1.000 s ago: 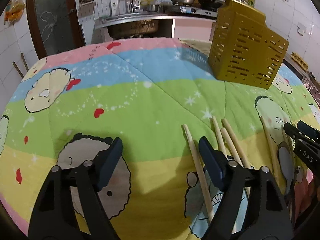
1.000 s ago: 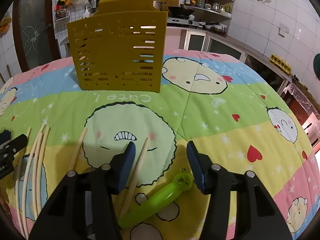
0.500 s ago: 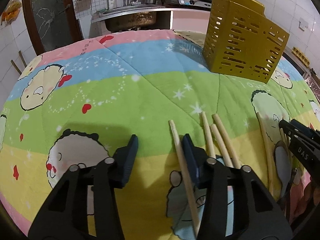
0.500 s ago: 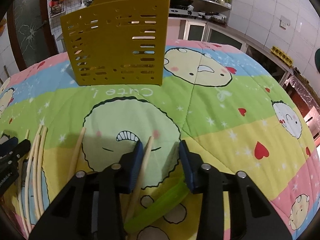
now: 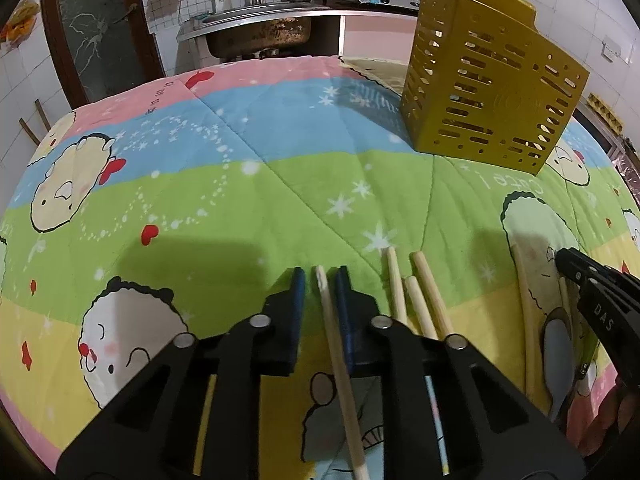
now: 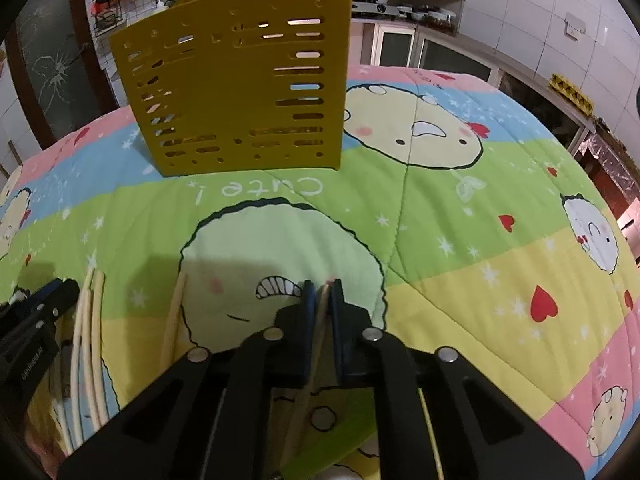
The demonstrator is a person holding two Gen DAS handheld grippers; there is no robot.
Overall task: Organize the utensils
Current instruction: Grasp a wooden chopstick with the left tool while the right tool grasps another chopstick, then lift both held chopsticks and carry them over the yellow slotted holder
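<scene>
Landmark: yellow slotted holder (image 5: 492,92), standing upright at the far side of the cartoon quilt (image 5: 240,184); every place below is given from it.

Left gripper (image 5: 320,280): jaws closing. One chopstick (image 5: 334,344) lies in the gap; it rests against the right pad, and a thin slit shows on the left. Contact is not full yet.

Left chopstick, place: near side of the holder, well apart from it and off to its left in the left wrist view. Its tip sits level with the fingertips.

Left chopstick, long axis: runs along the fingers, from the tip back under the gripper body, pointing roughly toward the holder.

Right gripper (image 6: 322,292): jaws together, clamped on a second chopstick (image 6: 320,312).

Right chopstick, place: straight in front of the holder's broad face, on the near side and well apart. The tip only just clears the pads.

Right chopstick, long axis: along the fingers too, aimed at the holder.

Loose sticks: three chopsticks (image 5: 416,300) lie just right of the left gripper, another single stick (image 6: 174,320) farther toward the right gripper.

Other utensils: a spoon (image 5: 556,356) lies beside the right gripper; something green shows beneath it, too hidden to name.

Nearer hand: my judgement is the right, squarely facing the holder; the left stands off to one side.

Coming move, judged: each stick must swing from flat to upright before it drops into the holder's open top. Grips lie along the stick, so slipping is the risk.
</scene>
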